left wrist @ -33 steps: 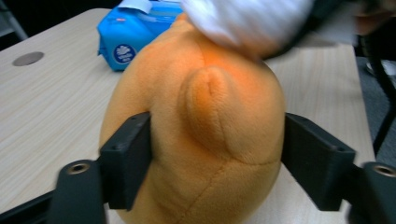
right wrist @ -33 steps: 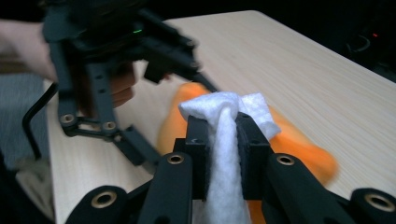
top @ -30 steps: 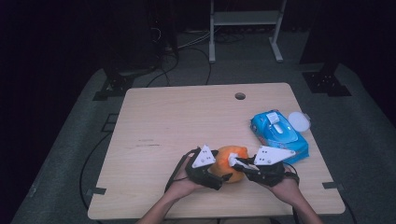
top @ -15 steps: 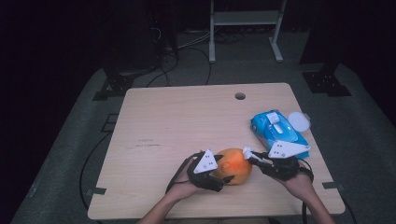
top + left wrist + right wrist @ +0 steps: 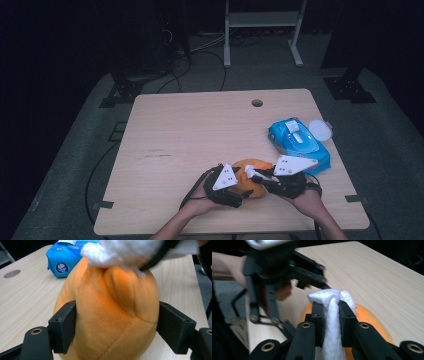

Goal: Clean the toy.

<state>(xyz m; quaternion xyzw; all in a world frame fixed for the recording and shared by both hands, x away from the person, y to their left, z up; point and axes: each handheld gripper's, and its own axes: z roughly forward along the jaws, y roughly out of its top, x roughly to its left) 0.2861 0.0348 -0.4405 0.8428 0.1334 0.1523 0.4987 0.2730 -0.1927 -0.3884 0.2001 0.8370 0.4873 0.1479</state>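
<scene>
An orange plush toy (image 5: pixel 247 186) lies near the table's front edge. My left gripper (image 5: pixel 115 327) has just been closing its jaws, and both pads now press into the toy's (image 5: pixel 110 315) sides. My right gripper (image 5: pixel 331 315) is shut on a white wipe (image 5: pixel 332 302) and holds it against the top of the toy (image 5: pixel 369 317). In the high view the left gripper (image 5: pixel 241 189) comes at the toy from the left, and the right gripper (image 5: pixel 256 175) with the wipe (image 5: pixel 249 172) from the right. The wipe (image 5: pixel 120 250) bunches over the toy's top.
A blue pack of wipes (image 5: pixel 300 142) lies at the table's right edge, with a round white lid (image 5: pixel 320 130) just behind it. The wooden table (image 5: pixel 200 130) has a cable hole (image 5: pixel 257 103) near its far edge. A metal stand and cables are on the floor beyond.
The left gripper's jaws have closed onto the orange plush toy. The right gripper drew a little to the right with the wipe, then came back over the toy.
</scene>
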